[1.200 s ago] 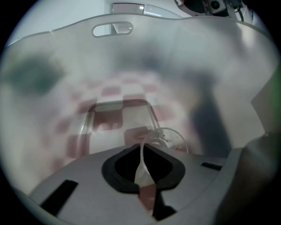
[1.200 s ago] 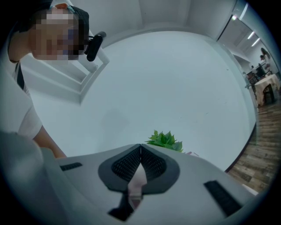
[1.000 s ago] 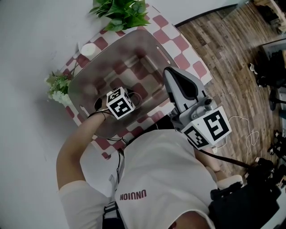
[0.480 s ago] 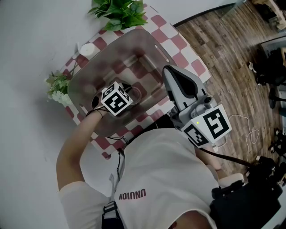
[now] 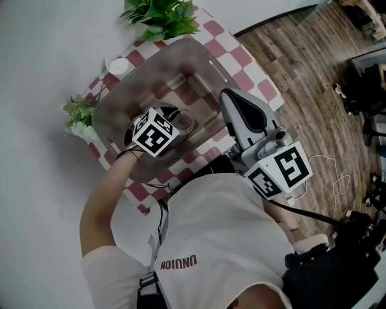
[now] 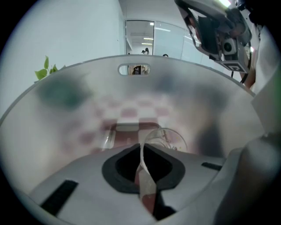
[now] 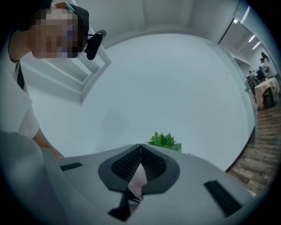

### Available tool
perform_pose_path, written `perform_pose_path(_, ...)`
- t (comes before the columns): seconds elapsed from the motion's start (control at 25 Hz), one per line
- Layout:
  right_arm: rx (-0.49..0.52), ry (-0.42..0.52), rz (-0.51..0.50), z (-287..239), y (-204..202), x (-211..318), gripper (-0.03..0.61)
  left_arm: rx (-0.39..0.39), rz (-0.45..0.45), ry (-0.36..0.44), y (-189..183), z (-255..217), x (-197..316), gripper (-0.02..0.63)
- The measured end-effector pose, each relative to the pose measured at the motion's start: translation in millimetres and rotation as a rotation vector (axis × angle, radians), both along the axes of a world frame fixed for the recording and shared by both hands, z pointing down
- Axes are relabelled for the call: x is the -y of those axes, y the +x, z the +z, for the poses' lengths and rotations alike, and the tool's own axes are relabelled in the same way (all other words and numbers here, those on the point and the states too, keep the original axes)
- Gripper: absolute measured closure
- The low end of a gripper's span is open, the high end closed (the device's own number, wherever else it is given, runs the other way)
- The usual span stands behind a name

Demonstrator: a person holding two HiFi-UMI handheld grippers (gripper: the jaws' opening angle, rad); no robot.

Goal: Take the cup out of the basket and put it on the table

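Observation:
A clear glass cup lies inside the translucent basket on the red-and-white checked table. My left gripper reaches down into the basket, its marker cube above the cup. In the left gripper view the cup is just ahead, and its thin glass wall is pinched between the jaws of the left gripper. The basket wall curves all round. My right gripper hovers shut by the basket's near right rim. The right gripper holds nothing and points up at a white wall.
A leafy green plant stands behind the basket, and a small flower pot and a white dish at its left. Wooden floor lies to the right of the table. The plant's top shows past the right jaws.
The left gripper has shifted slightly left and turned inside the basket, staying at the cup. The right gripper has not moved.

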State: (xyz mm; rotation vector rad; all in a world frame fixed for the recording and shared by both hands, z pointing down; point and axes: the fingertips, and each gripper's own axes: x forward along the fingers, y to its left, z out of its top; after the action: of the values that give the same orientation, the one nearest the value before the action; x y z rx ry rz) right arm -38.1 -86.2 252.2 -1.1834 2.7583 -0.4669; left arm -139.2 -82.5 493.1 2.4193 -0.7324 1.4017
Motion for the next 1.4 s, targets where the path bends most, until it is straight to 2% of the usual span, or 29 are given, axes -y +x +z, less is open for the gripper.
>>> perform_pose_path(0.12,0.003,0.002,0.000,-1,1,-2,0.561,-0.035,-0.036,0.026,1,-12,4,0.580)
perform_pose_path(0.44,0.011,0.001,0.003,-1,4,-6,0.561,-0.058,-0.067,0.075,0,-29,5,0.580)
perform_pose_path(1.0,0.030,-0.002,-0.006,-2,6,-10,0.561,-0.148,-0.166,0.239,1,-77,12,0.580)
perform_pose_path(1.4,0.031,0.006,-0.007,-3,7,-12,0.561,-0.193,-0.196,0.324,3,-101,14,0.580)
